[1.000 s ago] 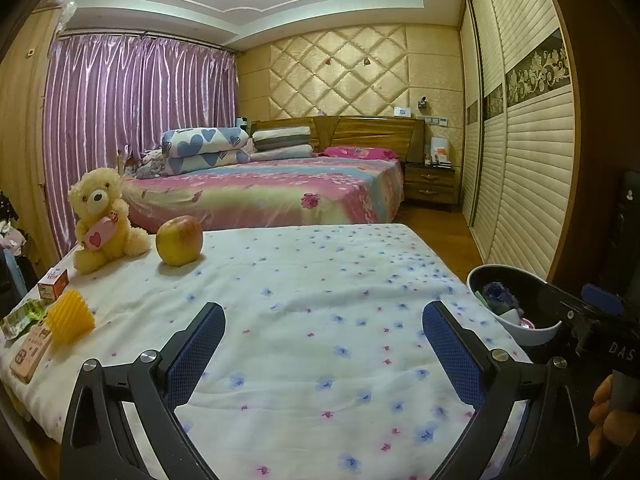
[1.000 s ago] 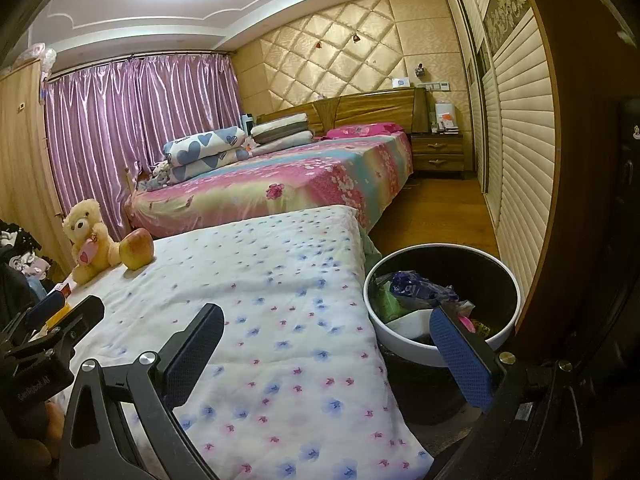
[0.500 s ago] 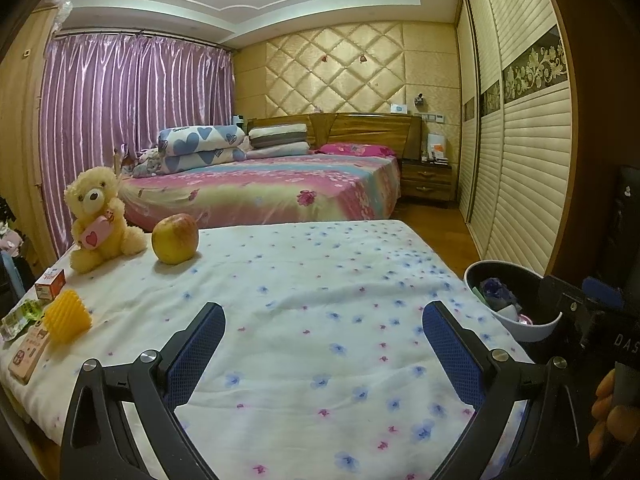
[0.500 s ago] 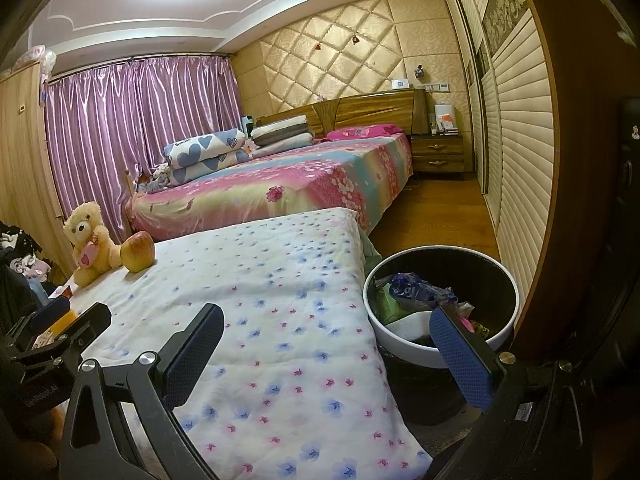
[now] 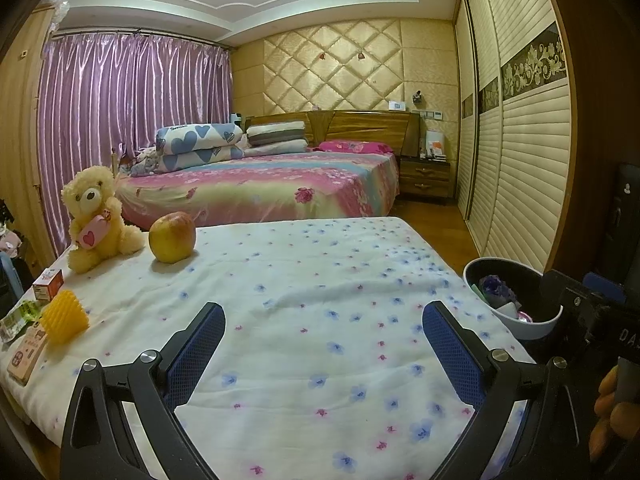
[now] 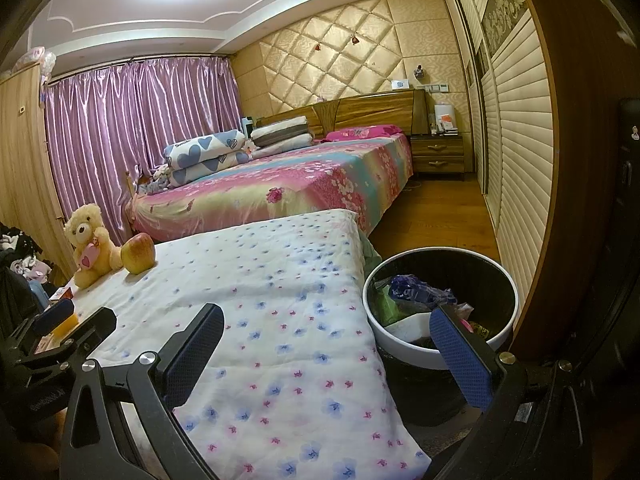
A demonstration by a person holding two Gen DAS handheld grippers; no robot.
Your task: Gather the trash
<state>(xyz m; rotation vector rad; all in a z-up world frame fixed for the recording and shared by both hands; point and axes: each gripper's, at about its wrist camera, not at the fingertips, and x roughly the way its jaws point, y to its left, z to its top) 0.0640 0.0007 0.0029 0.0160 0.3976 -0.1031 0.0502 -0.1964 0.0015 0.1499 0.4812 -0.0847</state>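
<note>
Left gripper (image 5: 322,330) spread wide above the flowered sheet (image 5: 304,304), blue pads far apart, nothing between them. Right gripper (image 6: 326,334) likewise wide open and empty, 1 finger over the sheet edge, the other over the bin (image 6: 508,280). Bin down on the floor just beside the sheet's right edge, white rim, dark inside, already loaded with scraps: a purple wrapper (image 6: 420,290), a green piece (image 6: 386,306), something white lower down. Over at the far left corner of the sheet, a teddy (image 5: 94,220) sitting upright with a pink heart tag, and an apple (image 5: 172,237) just beside it, apparently not touching. Nearer along the left edge, a small orange box (image 5: 49,282), a yellow ridged block (image 5: 64,318), a pink packet (image 5: 28,352) hanging at the very edge, and a green wrapper (image 5: 22,316) tucked behind. Middle of the sheet bare, only the flower print. Beyond, a big bed (image 5: 272,188) in pink and yellow, folded heart quilts (image 5: 198,146) stacked at its head, purple curtains (image 5: 132,120) behind. Fingers (image 5: 612,412) of a hand at the lower right edge of the left view, wrapped round a dark handle.
</note>
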